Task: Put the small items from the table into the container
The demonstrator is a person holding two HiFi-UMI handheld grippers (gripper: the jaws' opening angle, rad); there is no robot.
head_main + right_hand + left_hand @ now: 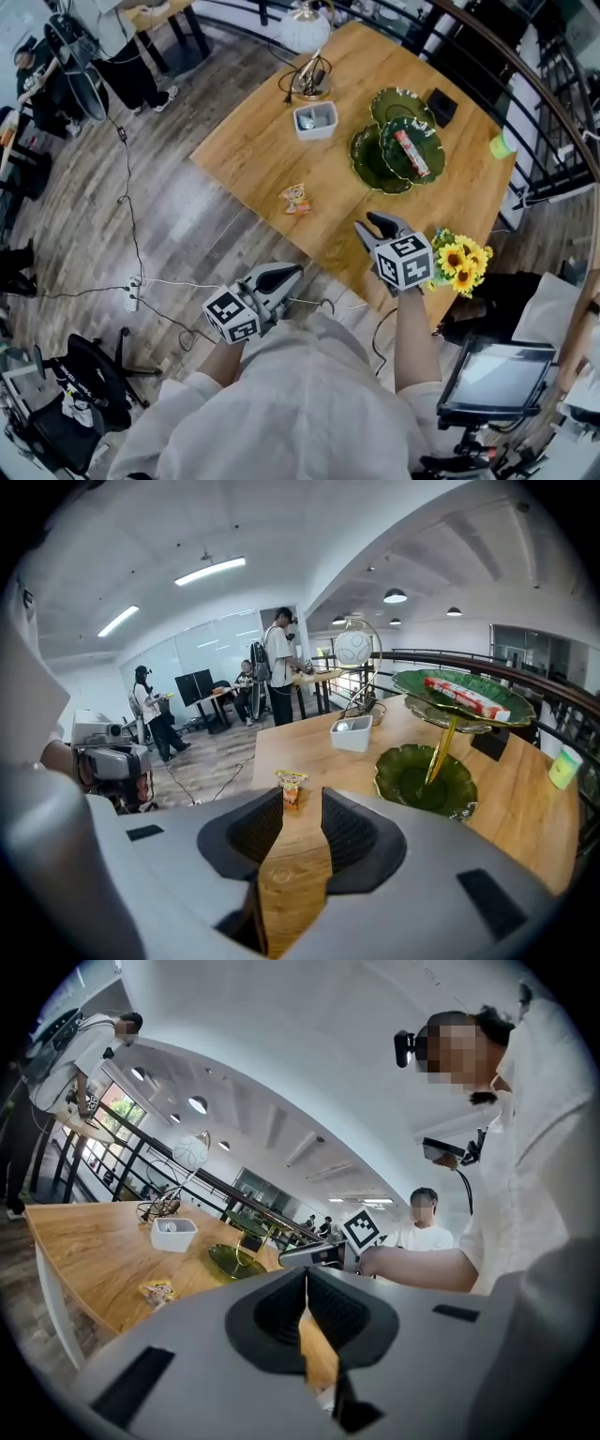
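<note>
Right now the tabletop (262,150) carries its biggest piece, the green tiered dish (375,161), in the middle toward the right edge, clear of your working lane. Your right gripper (375,225) hangs over the near edge, tilted down, jaws apart and empty, aimed so the packet sits framed between them, a sensible line-up for a pick. Your left gripper (286,274) hangs just off the near edge, jaws together, out of the way. The white container (315,120) stands toward the far left edge. The small snack packet (296,198) lies alone close to the near edge.
</note>
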